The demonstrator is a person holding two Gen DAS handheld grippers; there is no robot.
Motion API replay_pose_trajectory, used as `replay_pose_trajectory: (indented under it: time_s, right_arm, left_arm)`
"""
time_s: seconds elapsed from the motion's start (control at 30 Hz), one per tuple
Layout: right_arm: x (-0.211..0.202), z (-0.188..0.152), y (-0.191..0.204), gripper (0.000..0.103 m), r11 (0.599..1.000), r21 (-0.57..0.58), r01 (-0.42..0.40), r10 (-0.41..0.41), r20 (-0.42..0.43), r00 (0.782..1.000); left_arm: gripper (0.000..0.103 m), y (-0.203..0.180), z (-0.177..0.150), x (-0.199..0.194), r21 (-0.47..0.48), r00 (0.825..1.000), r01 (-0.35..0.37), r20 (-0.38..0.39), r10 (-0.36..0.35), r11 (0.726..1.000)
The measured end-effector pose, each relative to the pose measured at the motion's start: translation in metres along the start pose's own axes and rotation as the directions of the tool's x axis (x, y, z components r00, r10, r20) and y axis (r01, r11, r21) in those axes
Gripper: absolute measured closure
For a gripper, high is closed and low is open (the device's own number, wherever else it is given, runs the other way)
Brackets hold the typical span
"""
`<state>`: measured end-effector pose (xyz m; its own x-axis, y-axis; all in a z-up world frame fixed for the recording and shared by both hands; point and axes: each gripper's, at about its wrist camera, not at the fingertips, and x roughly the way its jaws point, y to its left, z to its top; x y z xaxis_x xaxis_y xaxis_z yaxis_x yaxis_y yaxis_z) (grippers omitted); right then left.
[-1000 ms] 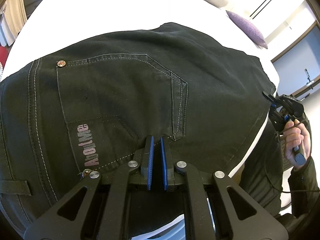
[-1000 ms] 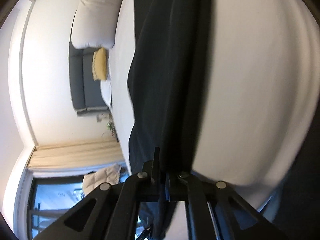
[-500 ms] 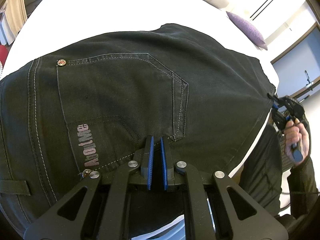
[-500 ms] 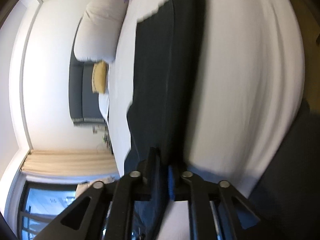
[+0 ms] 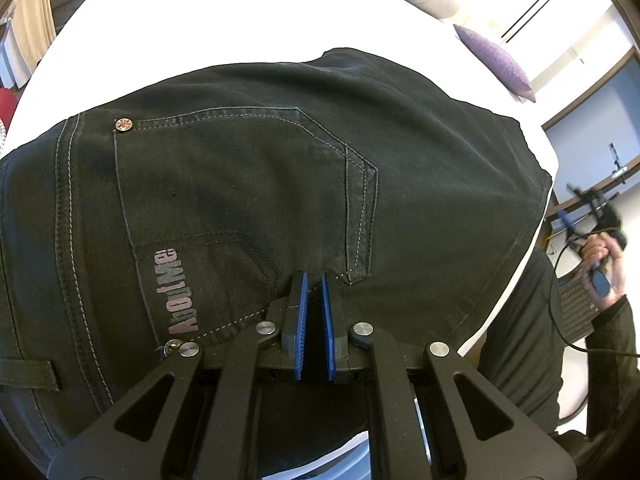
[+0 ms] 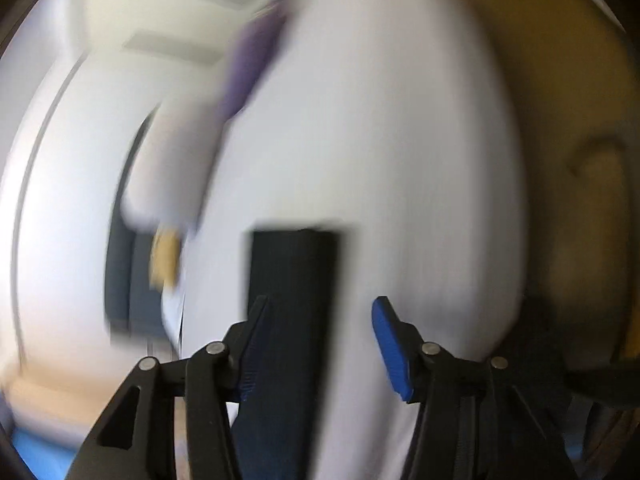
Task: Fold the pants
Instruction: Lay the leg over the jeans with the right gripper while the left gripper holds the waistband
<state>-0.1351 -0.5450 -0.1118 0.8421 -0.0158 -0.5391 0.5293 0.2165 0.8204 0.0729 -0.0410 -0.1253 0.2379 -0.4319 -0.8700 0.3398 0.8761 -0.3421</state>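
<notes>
Pants (image 5: 304, 184) laid flat on white bed (image 5: 208, 20), seat side up, long axis running left-right past back pocket (image 5: 240, 184). Left gripper (image 5: 314, 292) parked right over pocket's lower corner, pads nearly together, nothing seen pinched. Right gripper (image 6: 316, 320) held off far right edge, pads spread wide, nothing clamped; view badly blurred. Left judged nearer for next fold.

One printed word below my left claw.
"AboutMe" in faded pinkish letters on the black denim pants (image 5: 280, 200), beside the back pocket.
</notes>
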Motion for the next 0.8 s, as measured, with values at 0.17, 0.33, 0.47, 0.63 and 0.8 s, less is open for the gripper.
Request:
replay_pose_trajectory:
  time_s: [0.17,0.33,0.47,0.63,0.8]
  right_arm:
    - [0.077,-0.07,0.112,0.07,0.93,-0.311,-0.196,0.067,-0.381,0.922]
    - [0.176,-0.113,0.15,0.072,0.912,-0.366,-0.188,-0.065,-0.58,0.812]
    - [0.221,-0.098,0.126,0.103,0.936,-0.347,-0.053,-0.166,-0.57,0.805]
    - [0.216,-0.028,0.094,0.103,0.972,-0.237,-0.002,-0.086,-0.361,0.929]
    - [0.184,0.007,0.1,0.085,0.975,-0.215,0.056,-0.103,-0.215,0.971]
  left_arm:
    - [0.096,-0.003,0.002,0.001,0.0,1.0,-0.015,-0.004,0.015,1.0]
    - [0.096,-0.004,0.002,0.001,-0.003,1.0,-0.017,-0.002,0.017,1.0]
    - [0.096,-0.002,0.001,0.001,-0.008,1.0,-0.008,0.002,0.008,1.0]
    - [0.096,-0.001,-0.001,0.001,-0.009,1.0,-0.008,0.005,0.008,1.0]
    - [0.096,0.0,-0.002,0.0,-0.015,1.0,-0.007,0.011,0.007,1.0]
